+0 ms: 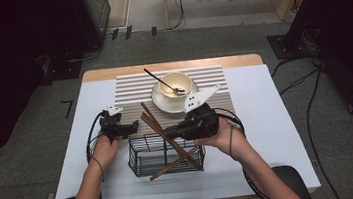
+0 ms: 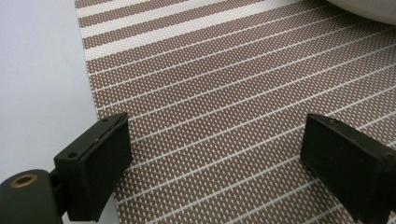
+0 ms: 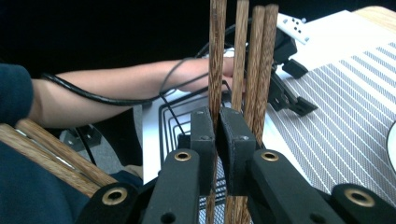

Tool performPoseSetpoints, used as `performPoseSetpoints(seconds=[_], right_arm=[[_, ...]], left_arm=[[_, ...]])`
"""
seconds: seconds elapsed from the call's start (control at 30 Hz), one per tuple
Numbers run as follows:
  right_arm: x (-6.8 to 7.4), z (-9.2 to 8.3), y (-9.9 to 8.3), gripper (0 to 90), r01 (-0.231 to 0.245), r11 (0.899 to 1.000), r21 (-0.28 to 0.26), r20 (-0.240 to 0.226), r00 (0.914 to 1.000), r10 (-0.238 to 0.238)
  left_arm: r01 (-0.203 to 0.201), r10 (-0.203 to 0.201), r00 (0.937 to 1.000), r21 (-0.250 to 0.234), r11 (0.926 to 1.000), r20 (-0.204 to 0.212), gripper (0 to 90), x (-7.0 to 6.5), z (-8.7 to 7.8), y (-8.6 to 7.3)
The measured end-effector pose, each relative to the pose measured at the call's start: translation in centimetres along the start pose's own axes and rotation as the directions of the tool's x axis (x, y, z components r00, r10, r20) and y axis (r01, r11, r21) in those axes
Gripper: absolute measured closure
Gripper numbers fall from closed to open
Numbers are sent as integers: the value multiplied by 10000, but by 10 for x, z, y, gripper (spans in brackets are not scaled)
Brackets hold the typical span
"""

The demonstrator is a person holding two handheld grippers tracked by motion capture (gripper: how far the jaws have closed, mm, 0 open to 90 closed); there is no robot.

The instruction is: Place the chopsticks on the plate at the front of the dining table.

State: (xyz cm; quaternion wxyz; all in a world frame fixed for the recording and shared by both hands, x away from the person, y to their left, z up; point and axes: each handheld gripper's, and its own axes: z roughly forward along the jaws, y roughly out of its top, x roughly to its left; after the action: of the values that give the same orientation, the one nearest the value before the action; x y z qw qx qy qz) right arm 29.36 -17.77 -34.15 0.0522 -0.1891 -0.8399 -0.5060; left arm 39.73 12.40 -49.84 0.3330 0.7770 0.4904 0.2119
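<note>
Several brown wooden chopsticks (image 1: 154, 122) lean in a black wire basket (image 1: 142, 166) at the table's front centre. My right gripper (image 1: 169, 131) reaches in from the right and is shut on one of them. In the right gripper view the pads (image 3: 233, 135) pinch the leftmost chopstick (image 3: 216, 70), and three more chopsticks (image 3: 261, 56) stand just beside it. My left gripper (image 1: 132, 128) rests left of the basket, low over the striped placemat (image 2: 224, 84). Its jaws stand wide open with nothing between them (image 2: 215, 140).
A cream bowl (image 1: 175, 83) with a dark spoon (image 1: 162, 82) sits on a white saucer (image 1: 162, 103) at the back of the placemat (image 1: 133, 89). The saucer's rim (image 2: 369, 8) lies ahead of the left gripper. Two more chopsticks (image 3: 46, 151) show at lower left.
</note>
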Motion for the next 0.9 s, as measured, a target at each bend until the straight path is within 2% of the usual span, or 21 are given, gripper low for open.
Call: performPoseSetpoints(seconds=[0.3,0.5,0.9], right_arm=[[1,-10,10,854,150,9986,-508,63,9999,-147],[1,-14,18,853,429,9964,-731,344,9986,-405],[-1,-21,28,852,391,9939,-1036,338,9988,-358]], left_arm=[[2,-2,10000,0,10000,2,90,0,0,0],[17,-17,10000,-2,10000,0,90,0,0,0],[-12,12,10000,11,10000,-3,90,0,0,0]])
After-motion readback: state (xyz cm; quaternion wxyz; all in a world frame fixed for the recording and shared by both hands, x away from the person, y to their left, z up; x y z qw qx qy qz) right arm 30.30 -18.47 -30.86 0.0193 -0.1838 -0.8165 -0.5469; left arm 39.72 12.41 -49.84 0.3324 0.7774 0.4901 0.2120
